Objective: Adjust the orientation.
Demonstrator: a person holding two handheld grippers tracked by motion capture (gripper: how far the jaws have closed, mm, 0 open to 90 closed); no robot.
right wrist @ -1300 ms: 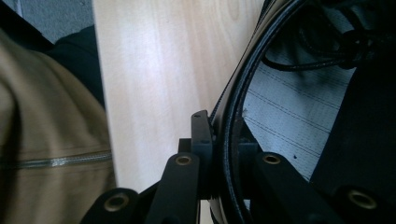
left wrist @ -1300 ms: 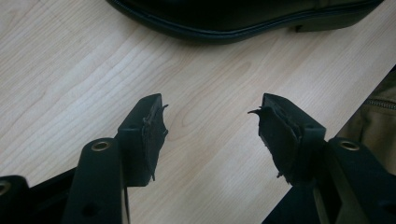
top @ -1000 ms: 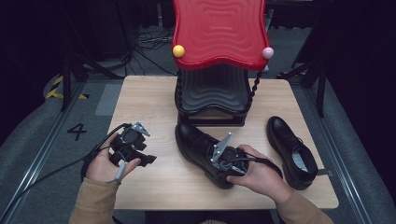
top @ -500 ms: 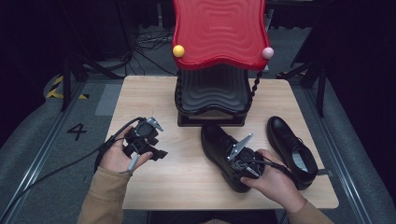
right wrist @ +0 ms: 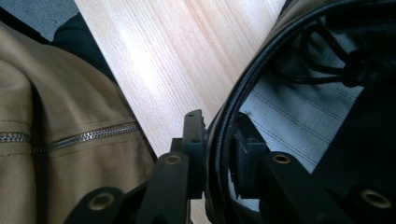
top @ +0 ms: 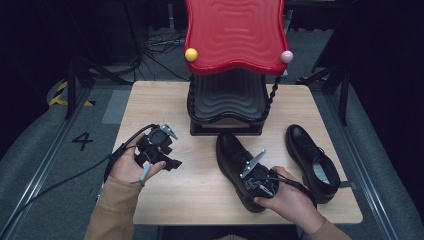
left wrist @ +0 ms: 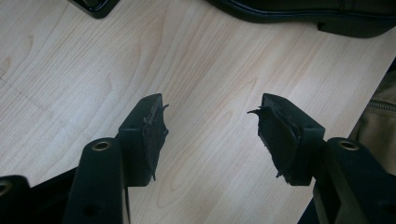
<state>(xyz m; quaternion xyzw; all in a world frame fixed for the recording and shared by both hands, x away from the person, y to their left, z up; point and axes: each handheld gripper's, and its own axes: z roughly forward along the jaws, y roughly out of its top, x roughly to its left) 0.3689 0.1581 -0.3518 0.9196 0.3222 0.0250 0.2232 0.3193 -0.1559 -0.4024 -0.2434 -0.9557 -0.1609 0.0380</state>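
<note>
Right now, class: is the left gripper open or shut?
Open. In the left gripper view, the left gripper has its jaws standing wide apart, with nothing between them but the bare wooden table.

The surface point(top: 200, 185) is showing pale, matt wood grain. The near shoe point(top: 239, 165) and the shoe point(top: 312, 160) by the right edge are gleaming like polished black leather, the near one lined with light striped cloth. The stand's top point(top: 235, 32) is shining as glossy, rippled red plastic. The sleeve point(right wrist: 56, 112) is looking like tan cloth with a metal zip.
</note>
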